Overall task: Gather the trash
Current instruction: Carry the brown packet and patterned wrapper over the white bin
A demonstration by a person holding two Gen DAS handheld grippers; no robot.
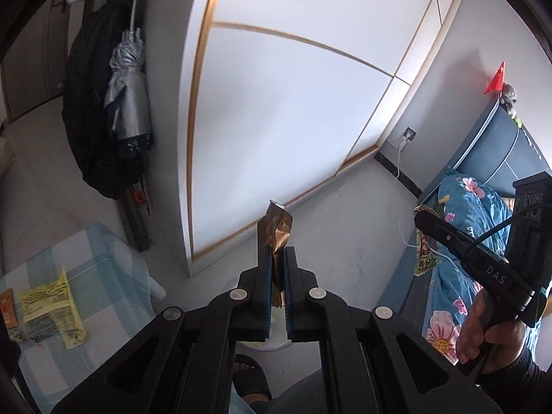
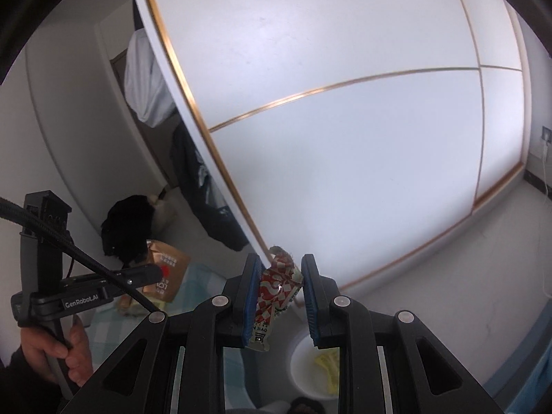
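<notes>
My left gripper (image 1: 277,253) is shut on a crumpled copper-brown wrapper (image 1: 276,231) that sticks up past the fingertips. My right gripper (image 2: 280,269) is shut on a red-and-white snack wrapper (image 2: 277,289) that hangs down between the blue pads. Under both grippers stands a white bin (image 2: 303,376) with yellow scraps inside; the left wrist view shows only a sliver of the bin (image 1: 274,327). The right gripper (image 1: 427,222) also shows at the right of the left wrist view with its wrapper (image 1: 426,258). The left gripper (image 2: 151,272) with its brown wrapper (image 2: 169,265) shows at the left of the right wrist view.
A table with a blue checked cloth (image 1: 103,276) holds a yellow wrapper (image 1: 48,307) and other packets. A white wardrobe with gold trim (image 1: 276,103) stands ahead. A bed with floral bedding (image 1: 465,276) lies at the right. A sandalled foot (image 1: 250,379) is near the bin.
</notes>
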